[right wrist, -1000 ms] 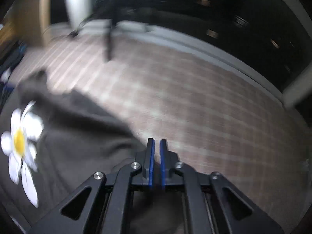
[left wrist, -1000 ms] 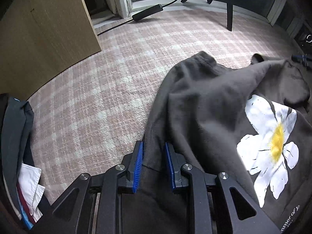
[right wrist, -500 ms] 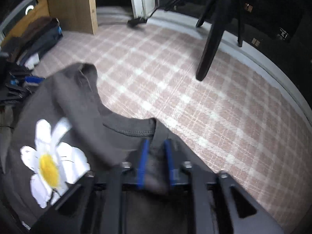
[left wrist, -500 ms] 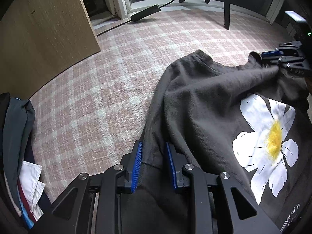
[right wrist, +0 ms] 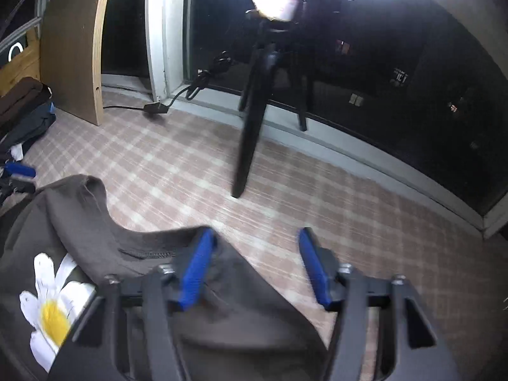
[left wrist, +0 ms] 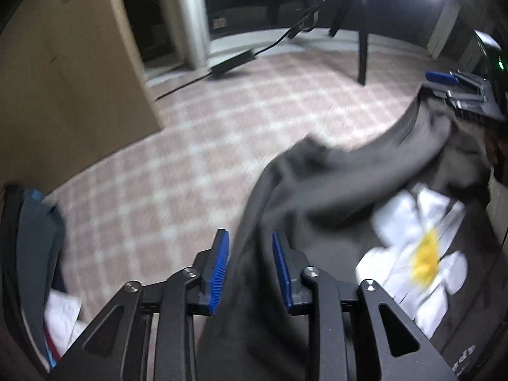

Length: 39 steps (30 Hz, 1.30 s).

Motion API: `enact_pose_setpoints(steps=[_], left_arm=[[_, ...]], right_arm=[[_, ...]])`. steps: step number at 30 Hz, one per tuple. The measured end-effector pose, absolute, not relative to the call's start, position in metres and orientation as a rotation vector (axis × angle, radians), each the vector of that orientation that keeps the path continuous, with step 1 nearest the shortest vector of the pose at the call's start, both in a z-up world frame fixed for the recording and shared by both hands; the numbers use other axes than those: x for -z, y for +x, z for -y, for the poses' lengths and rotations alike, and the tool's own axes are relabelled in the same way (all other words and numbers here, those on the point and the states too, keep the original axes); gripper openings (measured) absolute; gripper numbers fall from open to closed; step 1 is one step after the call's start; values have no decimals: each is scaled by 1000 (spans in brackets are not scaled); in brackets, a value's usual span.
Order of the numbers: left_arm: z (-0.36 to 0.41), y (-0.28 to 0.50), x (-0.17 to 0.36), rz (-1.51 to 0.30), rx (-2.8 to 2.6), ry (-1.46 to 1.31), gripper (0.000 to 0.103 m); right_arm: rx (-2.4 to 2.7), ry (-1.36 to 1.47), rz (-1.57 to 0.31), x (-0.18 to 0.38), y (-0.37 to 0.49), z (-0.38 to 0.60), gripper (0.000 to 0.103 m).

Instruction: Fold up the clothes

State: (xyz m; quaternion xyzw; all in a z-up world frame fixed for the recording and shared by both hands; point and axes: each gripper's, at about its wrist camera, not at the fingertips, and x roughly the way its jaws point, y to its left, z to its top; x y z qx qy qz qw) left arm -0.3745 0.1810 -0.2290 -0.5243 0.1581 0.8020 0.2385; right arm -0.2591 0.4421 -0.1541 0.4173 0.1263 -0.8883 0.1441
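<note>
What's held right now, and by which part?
Left tongs grip the dark shirt by its side edge; right tongs are open, holding nothing.

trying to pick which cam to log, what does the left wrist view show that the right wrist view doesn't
Only the left wrist view: the left gripper with shirt fabric between its pads, and the right gripper seen from outside.

Only the right wrist view: the right gripper open, with mostly rug in its gap, and the dark window.

Both: the dark shirt with its daisy print, the plaid rug, the wooden board.
</note>
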Motion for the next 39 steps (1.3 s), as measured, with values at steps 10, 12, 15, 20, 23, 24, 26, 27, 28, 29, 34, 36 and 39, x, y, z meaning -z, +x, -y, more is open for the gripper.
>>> enact_pose_setpoints(steps=[10, 12, 15, 20, 23, 24, 26, 27, 28, 29, 34, 36, 39], left_arm=[[-249, -411, 275, -578, -2128, -1387, 7], [-247, -412, 269, -550, -2157, -1378, 1], [-230, -422, 253, -463, -2244, -1389, 1], [-170, -436, 210, -257, -2382, -1430, 14], [-135, -403, 191, -369, -2354, -1383, 45], [-122, -391, 191, -385, -2327, -1396, 52], [-99, -356, 201, -374, -2259, -1466, 52], [-94, -343, 209, -392, -2235, -1498, 52], [-88, -328, 226, -433, -2207, -1546, 52], [-86, -318, 240, -458, -2190, -1580, 52], [-90, -300, 279, -413, -2164, -1627, 50], [-96, -297, 280, -422, -2170, -1598, 22], [-102, -295, 281, -432, -2173, -1592, 3]], right_arm=[[2438, 1475, -392, 183, -222, -534, 57], [2425, 1546, -438, 199, -219, -541, 54], [2525, 1596, -394, 207, -225, -558, 17], [2669, 1592, -318, 191, -197, -585, 49], [2656, 1571, -256, 184, -168, -597, 71], [2651, 1564, -236, 181, -158, -602, 71], [2642, 1549, -196, 176, -139, -610, 73], [2633, 1562, -172, 179, -133, -614, 73], [2617, 1603, -131, 190, -133, -618, 73], [2600, 1636, -71, 198, -133, -622, 73], [2575, 1661, 70, 215, -145, -619, 73], [2551, 1672, 77, 220, -150, -612, 73], [2524, 1625, 75, 219, -147, -601, 42]])
